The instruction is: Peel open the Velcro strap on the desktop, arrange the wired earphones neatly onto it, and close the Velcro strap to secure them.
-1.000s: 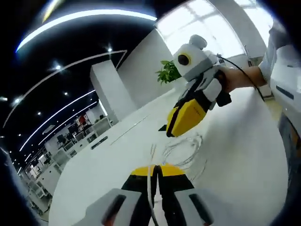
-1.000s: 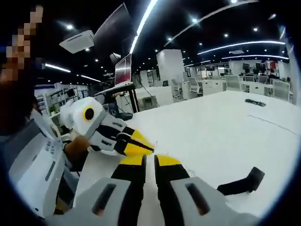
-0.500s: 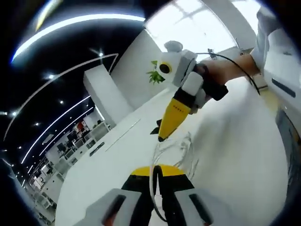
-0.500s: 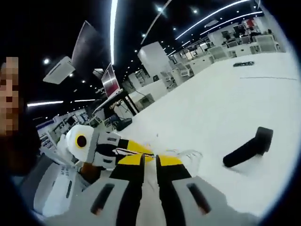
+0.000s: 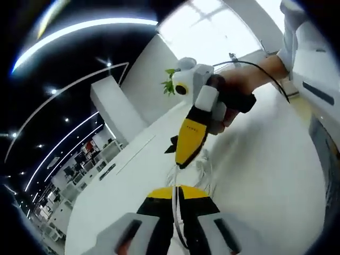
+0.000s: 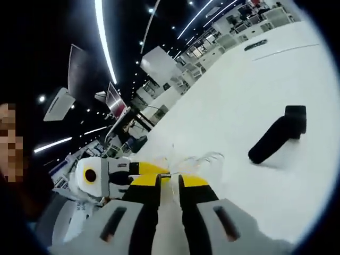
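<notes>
White table (image 6: 255,90): black strap (image 6: 276,135) lies apart from the earphones (image 6: 204,158). Left hand-held gripper (image 5: 177,192) pinches their cord; right hand-held gripper (image 6: 169,181) is nearly closed, its grip unclear.

Ceiling light strips (image 6: 102,42) and a blown-out window (image 5: 212,26) glare against dark ceilings, the white desk (image 6: 239,90) reads bright, and fisheye edges bend and blur.
</notes>
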### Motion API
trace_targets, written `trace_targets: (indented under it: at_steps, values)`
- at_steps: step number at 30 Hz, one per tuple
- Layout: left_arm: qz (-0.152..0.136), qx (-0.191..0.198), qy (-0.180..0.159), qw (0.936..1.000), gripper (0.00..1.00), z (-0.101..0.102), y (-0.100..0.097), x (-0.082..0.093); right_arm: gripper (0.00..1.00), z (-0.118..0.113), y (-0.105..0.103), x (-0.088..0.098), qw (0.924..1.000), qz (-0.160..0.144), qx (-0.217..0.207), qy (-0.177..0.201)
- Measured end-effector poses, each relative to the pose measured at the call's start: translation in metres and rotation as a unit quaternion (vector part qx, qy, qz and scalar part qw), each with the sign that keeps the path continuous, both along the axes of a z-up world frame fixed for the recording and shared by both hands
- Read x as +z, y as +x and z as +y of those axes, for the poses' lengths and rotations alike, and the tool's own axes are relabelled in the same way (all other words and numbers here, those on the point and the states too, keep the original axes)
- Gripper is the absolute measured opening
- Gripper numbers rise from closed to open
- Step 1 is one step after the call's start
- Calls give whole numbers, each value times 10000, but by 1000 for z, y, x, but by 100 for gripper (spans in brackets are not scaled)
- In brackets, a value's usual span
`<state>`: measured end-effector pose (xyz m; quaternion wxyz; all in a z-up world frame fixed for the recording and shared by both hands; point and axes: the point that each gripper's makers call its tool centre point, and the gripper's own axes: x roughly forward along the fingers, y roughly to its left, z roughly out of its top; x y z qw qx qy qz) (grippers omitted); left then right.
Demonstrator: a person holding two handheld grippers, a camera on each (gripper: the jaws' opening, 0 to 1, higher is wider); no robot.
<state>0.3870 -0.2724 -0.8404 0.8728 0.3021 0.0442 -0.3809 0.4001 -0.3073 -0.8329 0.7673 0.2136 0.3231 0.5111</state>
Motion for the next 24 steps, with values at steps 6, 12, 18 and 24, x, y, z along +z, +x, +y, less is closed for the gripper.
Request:
trace_targets:
  at_steps: [6, 12, 18, 24]
  values:
    - [-69, -10, 134, 9999, 6, 3, 2, 0, 15, -4, 5, 1, 9988, 426, -67, 220]
    - [-62, -38, 111, 9999, 6, 3, 2, 2, 15, -1, 7, 0, 9969, 689, -120, 347]
    - [-82, -42, 81, 9999, 7, 0, 1, 2, 13, 9, 7, -5, 9962, 816, -235, 179]
    - [-191, -37, 191, 9996, 7, 2, 2, 4, 9, 14, 13, -8, 9954, 919, -271, -71]
